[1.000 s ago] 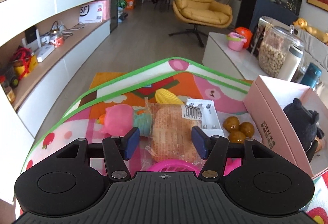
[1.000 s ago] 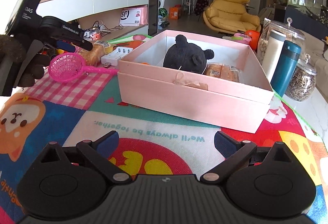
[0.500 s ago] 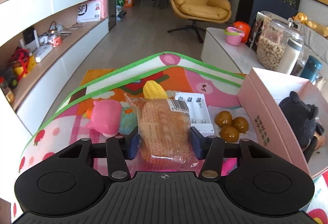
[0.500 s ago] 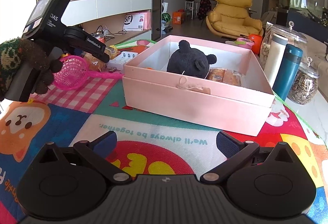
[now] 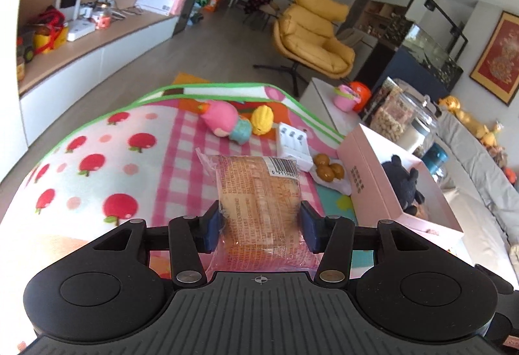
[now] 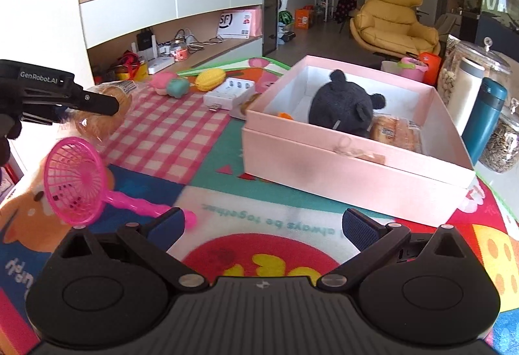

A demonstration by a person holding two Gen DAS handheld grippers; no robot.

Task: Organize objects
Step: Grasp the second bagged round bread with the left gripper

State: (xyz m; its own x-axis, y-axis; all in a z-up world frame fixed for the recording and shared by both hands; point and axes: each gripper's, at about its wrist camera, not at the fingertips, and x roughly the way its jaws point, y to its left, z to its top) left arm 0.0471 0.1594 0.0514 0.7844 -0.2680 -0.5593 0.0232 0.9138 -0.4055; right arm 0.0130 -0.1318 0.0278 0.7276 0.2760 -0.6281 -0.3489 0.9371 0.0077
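The left claw (image 5: 259,226) is gripping the bread pack (image 5: 258,192), both blue pads (image 5: 214,226) pressing into its sides, and it is holding the pack up off the mat (image 5: 97,166). The barcode end of the pack is pointing away from the claw. From the right wrist view the same claw (image 6: 97,103) is showing at the left edge, with the pack (image 6: 107,115) hanging over the pink checked patch of the mat (image 6: 168,140).

Beyond the pack, the white charger (image 5: 293,144) is lying flat on the mat, and three brown balls (image 5: 326,168) are sitting just beside it, close to the wall of the pink box (image 5: 373,176). Farther back, the pink doll (image 5: 225,123) is lying on its side, touching the yellow corn toy (image 5: 262,119).

Over to the right claw (image 6: 264,223): its jaws are standing wide apart with nothing between them, hovering low over the mat in front of the box (image 6: 340,173). The pink net scoop (image 6: 76,183) is tilting up at the left, its handle end just beside the claw's left pad (image 6: 168,223).

Inside the box, the black plush (image 6: 343,105) is sitting near the middle, a second bread pack (image 6: 394,132) is lying against it on the right, and something small and orange (image 6: 285,116) is peeking out on its left.

To the right of the box, a teal flask (image 6: 485,118) is standing upright beside a white bottle (image 6: 467,95) and a seed jar (image 6: 501,147). A yellow armchair (image 6: 392,27) is sitting on the floor behind.
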